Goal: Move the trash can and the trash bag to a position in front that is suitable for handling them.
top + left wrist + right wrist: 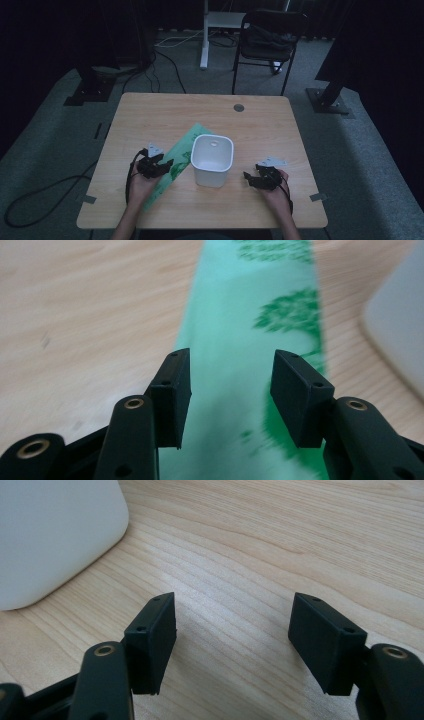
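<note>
The left gripper (227,390) is hovering, jaws spread, over a green sheet (250,340). The right gripper (232,645), jaws spread, is facing bare bench (300,540). The high view is revealing the white bin's (212,159) hollow.

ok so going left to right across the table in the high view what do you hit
left gripper → green sheet → white bin → right gripper
</note>
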